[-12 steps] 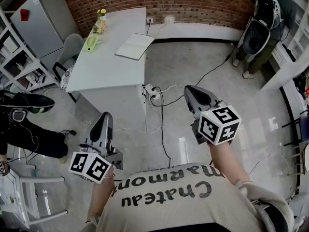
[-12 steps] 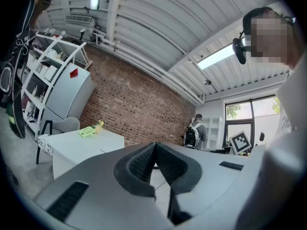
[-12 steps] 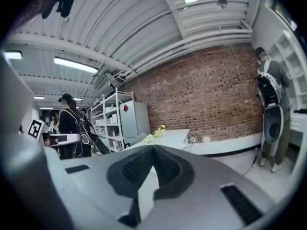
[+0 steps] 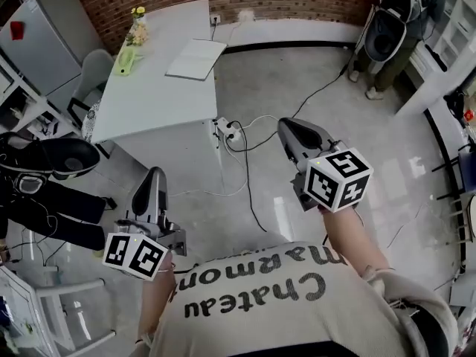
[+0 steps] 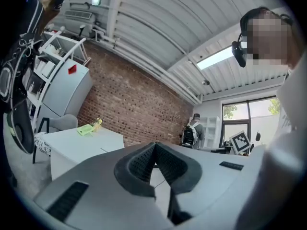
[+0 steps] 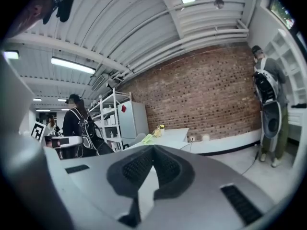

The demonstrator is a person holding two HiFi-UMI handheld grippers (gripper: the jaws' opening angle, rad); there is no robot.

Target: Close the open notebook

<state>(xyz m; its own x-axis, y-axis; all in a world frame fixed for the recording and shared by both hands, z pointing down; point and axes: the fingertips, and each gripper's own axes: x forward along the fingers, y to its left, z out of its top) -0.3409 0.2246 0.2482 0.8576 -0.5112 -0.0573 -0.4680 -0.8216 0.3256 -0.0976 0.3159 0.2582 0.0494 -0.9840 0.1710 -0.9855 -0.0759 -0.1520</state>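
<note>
Both jaws closed and empty: left gripper (image 5: pixel 155 145) and right gripper (image 6: pixel 154 148) have pads meeting at the tips with nothing between them. Both are held in front of the person over bare floor, well apart from the target.

The notebook (image 4: pixel 195 58) is further out. It lies flat and open on the white tabletop (image 4: pixel 160 103), at the right edge near the end by the brick wall. Nothing rests on it.

Handling, my read: light, with thin floppy pages and perhaps a slightly stiffer cover. Pinching it risks creasing, and it will probably slide on the smooth top.
- Slip a closed tip under one outer page edge and flip that half over.
- Pin the other half with the second gripper.

Orientation: the edges run roughly parallel to the tabletop's sides. The spread looks slightly longer along the tabletop's long axis. Too small here to make out the spine, so I can't tell which way it folds.
</note>
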